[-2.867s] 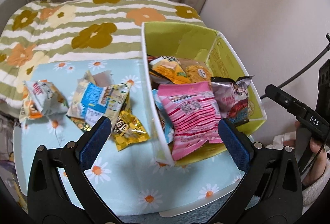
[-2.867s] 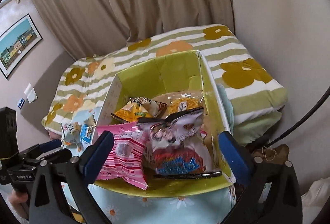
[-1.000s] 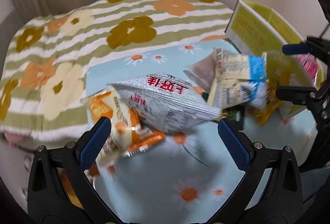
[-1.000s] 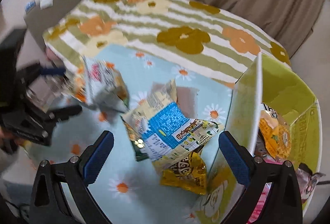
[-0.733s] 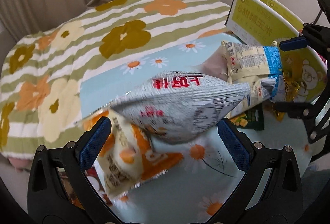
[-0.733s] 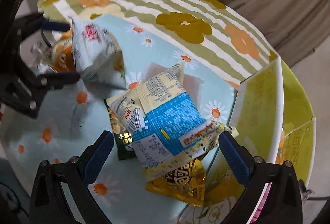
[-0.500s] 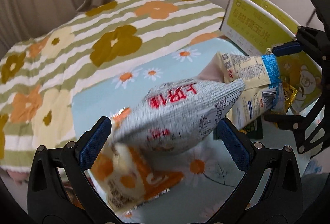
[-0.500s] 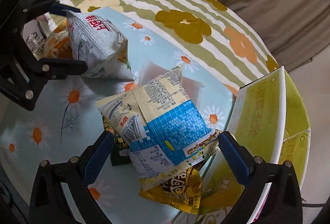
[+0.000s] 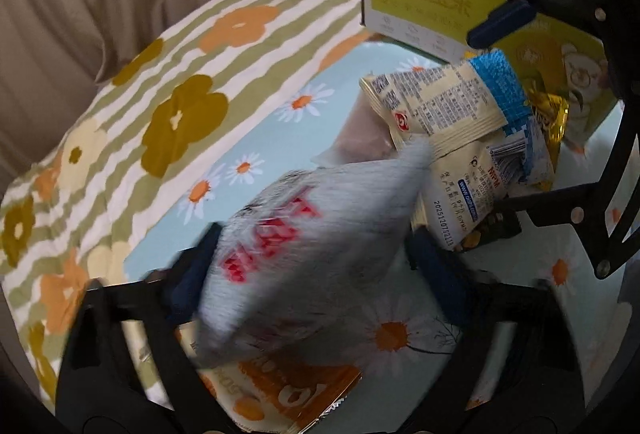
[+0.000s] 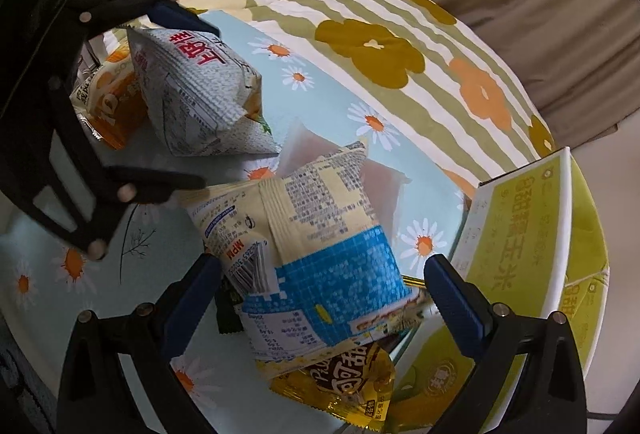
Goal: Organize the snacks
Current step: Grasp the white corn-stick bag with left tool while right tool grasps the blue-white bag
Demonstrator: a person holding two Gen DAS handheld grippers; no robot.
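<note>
The left gripper [image 9: 316, 266] is clenching a silver bag [image 9: 320, 246], lifting it over an orange packet [image 9: 288, 394]. The right gripper [image 10: 320, 298] is gaping wide around a blue-and-cream bag [image 10: 316, 254], lying on the daisy cloth [image 10: 48, 298] beside the green box [image 10: 524, 234].

The silver snack bag [image 10: 192, 90] showed crinkled, matt foil film. The cream-and-blue packet [image 10: 316, 258] was smooth printed plastic; the gold packet [image 10: 340, 390] was glossy, reflective foil. The green box [image 10: 520, 234] looked like coated cardboard. The daisy tablecloth [image 10: 320, 74] appeared smooth, slightly sheened.
</note>
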